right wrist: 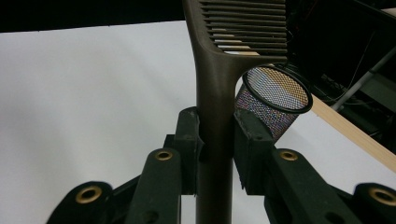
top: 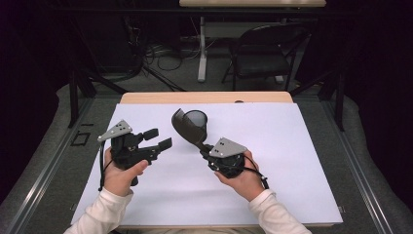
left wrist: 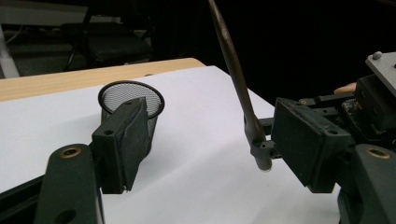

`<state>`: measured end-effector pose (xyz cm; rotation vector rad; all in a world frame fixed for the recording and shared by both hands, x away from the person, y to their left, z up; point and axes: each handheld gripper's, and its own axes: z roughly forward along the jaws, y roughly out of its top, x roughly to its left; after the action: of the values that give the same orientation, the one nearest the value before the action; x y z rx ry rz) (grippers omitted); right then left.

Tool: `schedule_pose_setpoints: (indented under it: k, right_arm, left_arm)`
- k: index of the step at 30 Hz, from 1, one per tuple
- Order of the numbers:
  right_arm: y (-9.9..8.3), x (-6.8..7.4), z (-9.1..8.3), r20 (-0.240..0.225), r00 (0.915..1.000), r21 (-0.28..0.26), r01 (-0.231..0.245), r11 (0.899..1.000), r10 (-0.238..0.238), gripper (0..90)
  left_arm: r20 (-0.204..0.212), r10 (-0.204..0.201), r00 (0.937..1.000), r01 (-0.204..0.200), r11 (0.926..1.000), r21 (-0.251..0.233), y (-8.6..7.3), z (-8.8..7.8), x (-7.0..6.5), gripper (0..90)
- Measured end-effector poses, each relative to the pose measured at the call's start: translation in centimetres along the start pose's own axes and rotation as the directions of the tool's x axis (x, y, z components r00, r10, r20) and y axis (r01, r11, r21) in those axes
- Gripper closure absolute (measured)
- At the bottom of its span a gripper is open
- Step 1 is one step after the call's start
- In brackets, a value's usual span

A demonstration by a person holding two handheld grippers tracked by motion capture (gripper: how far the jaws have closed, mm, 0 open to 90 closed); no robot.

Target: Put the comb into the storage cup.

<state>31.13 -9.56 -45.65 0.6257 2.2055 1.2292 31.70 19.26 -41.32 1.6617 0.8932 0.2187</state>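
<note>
I've got the comb [right wrist: 219,70] pinched by its handle in the right tool [right wrist: 215,140], pads pressed flat on both sides. It's raised off the counter [top: 292,161], toothed head just beside the mesh pen cup [top: 196,118] and leaning toward it. Left tool [top: 157,139] sits well left of the cup, jaws spread, nothing between them.

Step looks like dropping the comb into the cup. To do it well I'd turn the comb more upright, centre it over the rim, lower until it's inside, then release. The cup is light wire mesh and likely tips easily, so I'd avoid clipping the rim; the left tool could steady it.

Comb: dark brown, smooth moulded plastic, tapered handle, fine parallel teeth. Cup: black, round, thin solid rim. Counter: white sheet over pale wood.
</note>
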Motion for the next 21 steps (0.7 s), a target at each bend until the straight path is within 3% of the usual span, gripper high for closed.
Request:
schedule_pose_setpoints:
  k: [7,21]
  right_arm:
    - [0.0,0.0,0.0,0.002,1.0000,-0.005,0.000,1.000,0.000,72.9]
    - [0.0,0.0,0.0,0.003,1.0000,-0.007,-0.002,1.000,0.002,72.9]
  left_arm:
    - [0.003,-0.031,0.9995,0.031,0.9993,0.022,0.4,0.6,-0.1,28.4]
    - [0.062,-0.108,0.9922,0.106,0.9940,0.026,0.9,1.5,-0.1,35.7]
